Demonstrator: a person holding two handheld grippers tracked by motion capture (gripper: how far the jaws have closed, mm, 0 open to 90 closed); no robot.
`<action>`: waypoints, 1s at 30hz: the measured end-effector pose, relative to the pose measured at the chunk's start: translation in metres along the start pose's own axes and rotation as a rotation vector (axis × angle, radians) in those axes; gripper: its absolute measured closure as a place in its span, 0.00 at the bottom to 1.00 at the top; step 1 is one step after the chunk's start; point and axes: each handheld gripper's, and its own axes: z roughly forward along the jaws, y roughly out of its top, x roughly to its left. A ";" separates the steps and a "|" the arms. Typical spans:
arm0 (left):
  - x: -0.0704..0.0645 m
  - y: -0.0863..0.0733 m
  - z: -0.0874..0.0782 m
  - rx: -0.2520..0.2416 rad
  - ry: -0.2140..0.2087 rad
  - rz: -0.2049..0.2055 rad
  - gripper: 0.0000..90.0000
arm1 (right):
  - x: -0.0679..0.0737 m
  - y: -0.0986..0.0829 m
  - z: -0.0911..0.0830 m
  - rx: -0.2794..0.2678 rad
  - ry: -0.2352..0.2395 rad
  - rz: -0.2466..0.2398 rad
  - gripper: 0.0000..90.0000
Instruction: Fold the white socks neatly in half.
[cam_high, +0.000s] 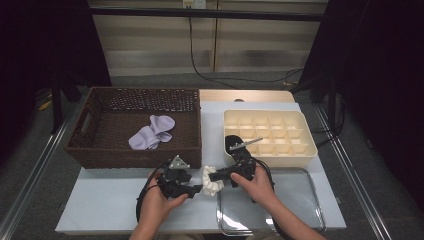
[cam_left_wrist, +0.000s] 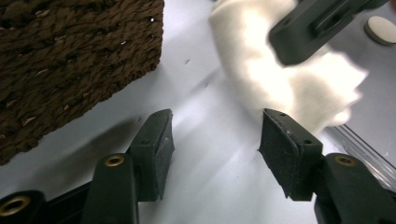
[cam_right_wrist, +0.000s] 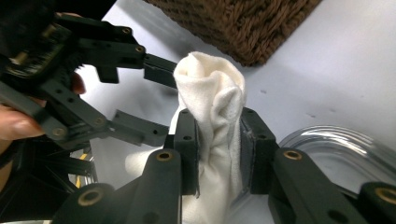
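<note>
Right gripper jaws pinch bunched, creased white sock.

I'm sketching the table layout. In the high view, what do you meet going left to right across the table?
Wicker basket holding a lilac cloth → left gripper → white cloth → right gripper pinching it → cream divided tray.

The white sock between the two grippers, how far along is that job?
Underway. The right gripper is shut on the white sock near the glass tray, and the open left gripper faces it without touching. A purple sock lies in the wicker basket. The divided box looks empty, so any stowing remains.
</note>
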 end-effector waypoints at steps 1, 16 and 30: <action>0.000 -0.001 0.002 -0.002 0.003 0.002 0.48 | 0.001 0.001 -0.001 -0.002 -0.004 -0.002 0.80; 0.000 -0.003 0.008 -0.014 0.018 0.032 0.41 | 0.005 0.015 -0.027 -0.012 -0.007 -0.008 0.80; 0.000 -0.008 0.010 -0.044 0.023 0.082 0.35 | 0.008 0.027 -0.053 0.001 -0.049 -0.024 0.80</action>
